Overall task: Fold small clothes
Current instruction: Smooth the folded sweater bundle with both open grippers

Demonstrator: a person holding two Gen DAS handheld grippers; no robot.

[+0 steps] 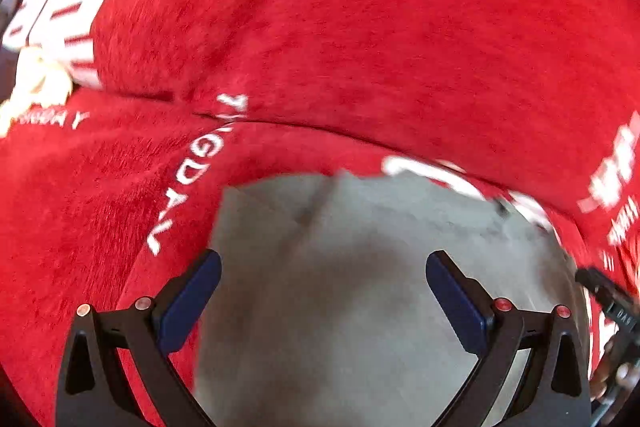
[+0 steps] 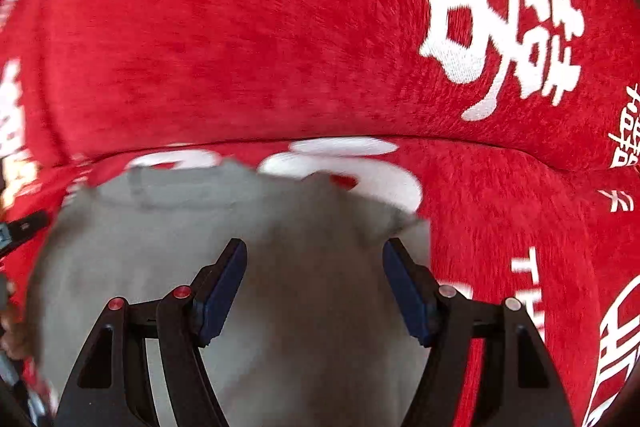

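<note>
A: Start with the big thing. What's under you?

B: A red cover (image 2: 280, 47) with white print fills both views, with a seam running across it. The grey garment (image 2: 300, 307) lies flat on it, close beneath both of your tools. In the left view the same garment (image 1: 360, 287) has its far edge just short of that seam.

A: And your grippers?

B: Your left hand-held gripper (image 1: 323, 291) has its jaws wide apart, nothing between the pads, hovering over the cloth. Your right hand-held gripper (image 2: 315, 283) is also spread, with no cloth pinched. Both tilt downward at the garment.

A: So what's the step?

B: Likely taking hold of an edge for a fold. Both views are blurred, so I can't tell which edge is a hem or a sleeve.

A: How should you do it well?

B: Come down at matching points on one edge, pinch only the top layer you mean to lift, and close fully before raising. Lift both sides evenly so the fold lands square, and avoid catching the red cover's pile.
</note>
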